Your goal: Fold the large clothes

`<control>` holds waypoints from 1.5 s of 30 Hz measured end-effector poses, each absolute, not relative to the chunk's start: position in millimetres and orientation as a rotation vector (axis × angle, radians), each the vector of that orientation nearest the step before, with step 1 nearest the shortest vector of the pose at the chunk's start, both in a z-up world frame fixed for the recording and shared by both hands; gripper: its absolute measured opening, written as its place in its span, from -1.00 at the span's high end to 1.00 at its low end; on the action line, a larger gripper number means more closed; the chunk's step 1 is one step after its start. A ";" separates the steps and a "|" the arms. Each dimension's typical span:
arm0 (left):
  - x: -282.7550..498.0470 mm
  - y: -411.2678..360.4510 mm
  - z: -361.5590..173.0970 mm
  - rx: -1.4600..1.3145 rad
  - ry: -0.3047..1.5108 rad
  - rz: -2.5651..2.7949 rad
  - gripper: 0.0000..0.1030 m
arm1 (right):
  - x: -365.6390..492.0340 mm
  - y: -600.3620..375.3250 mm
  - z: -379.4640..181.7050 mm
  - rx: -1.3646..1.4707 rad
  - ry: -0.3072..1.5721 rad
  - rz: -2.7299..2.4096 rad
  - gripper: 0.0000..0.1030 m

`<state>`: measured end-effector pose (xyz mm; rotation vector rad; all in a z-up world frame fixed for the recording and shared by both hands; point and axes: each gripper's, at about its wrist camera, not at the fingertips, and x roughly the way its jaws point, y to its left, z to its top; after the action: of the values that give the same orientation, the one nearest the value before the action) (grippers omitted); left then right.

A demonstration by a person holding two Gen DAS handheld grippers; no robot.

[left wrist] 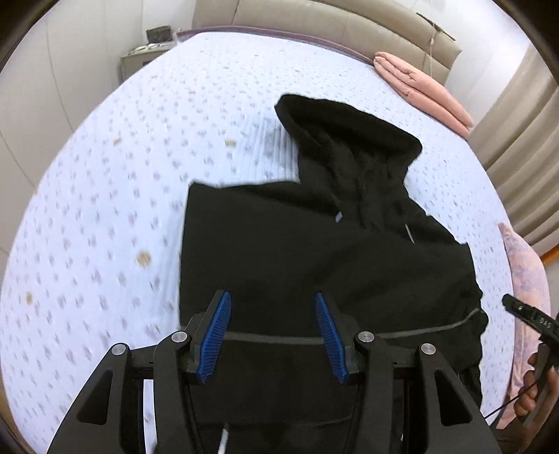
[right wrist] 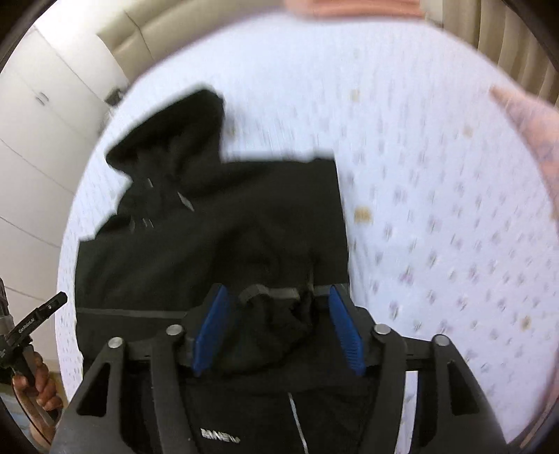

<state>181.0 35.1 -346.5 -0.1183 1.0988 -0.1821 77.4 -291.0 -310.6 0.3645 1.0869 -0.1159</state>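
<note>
**Both jaws apart over a half-folded black hoodie**

The left gripper (left wrist: 273, 335), with its blue ribbed pads, stands released above the garment's lower part, nothing between the pads. The right gripper (right wrist: 277, 330) also stands released; a bunched loop of black cloth lies in the gap between its pads, but they do not press on it.

The black fleece hooded sweatshirt (left wrist: 314, 251) lies on the white quilted bedspread with small lilac marks (left wrist: 104, 209), roughly mid-bed and nearer the foot than the beige padded headboard (left wrist: 332, 24).

Judging by its outline, the sides look already turned in: the body reads as a neat dark rectangle with straight left and top edges, no sleeve spread out. The hood still sticks out, and the body has not yet been doubled over lengthwise, so the job seems about midway.

The long axis runs from the hem by the grippers up toward the headboard, the hood end pointing at it, leaning slightly toward the folded pink blanket (left wrist: 422, 87) lying beside the headboard.
</note>
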 end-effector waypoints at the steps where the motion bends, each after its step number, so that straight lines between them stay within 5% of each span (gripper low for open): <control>1: 189.1 36.7 -349.7 -0.111 1.106 -0.176 -0.02 | 83.6 -284.4 -311.2 0.344 1.091 -0.122 -0.26; 9: 234.7 42.2 -419.7 -0.107 1.237 -0.175 -0.03 | 118.9 -246.8 -388.9 0.222 1.259 -0.220 -0.23; 12: 245.6 42.0 -432.5 -0.062 1.258 -0.189 -0.18 | 118.5 -234.3 -394.4 0.131 1.259 -0.263 -0.24; 22: 251.7 71.9 -432.2 -0.073 1.259 -0.276 -0.21 | 122.1 -220.8 -395.3 0.106 1.249 -0.345 -0.33; 29: 253.8 77.1 -441.9 -0.115 1.235 -0.237 -0.47 | 115.1 -211.9 -404.8 0.078 1.200 -0.328 -0.43; 38: 280.5 79.5 -357.3 -0.175 1.076 -0.227 -0.45 | 124.8 -215.9 -352.5 0.147 1.168 -0.200 -0.43; 45: 375.7 33.9 -337.8 -0.162 0.996 -0.281 -0.45 | 228.3 -236.5 -320.9 0.235 1.041 -0.098 -0.43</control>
<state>375.7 33.9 -337.8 -0.1617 0.9960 -0.2806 228.4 -236.5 -320.9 0.2355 1.0409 -0.0976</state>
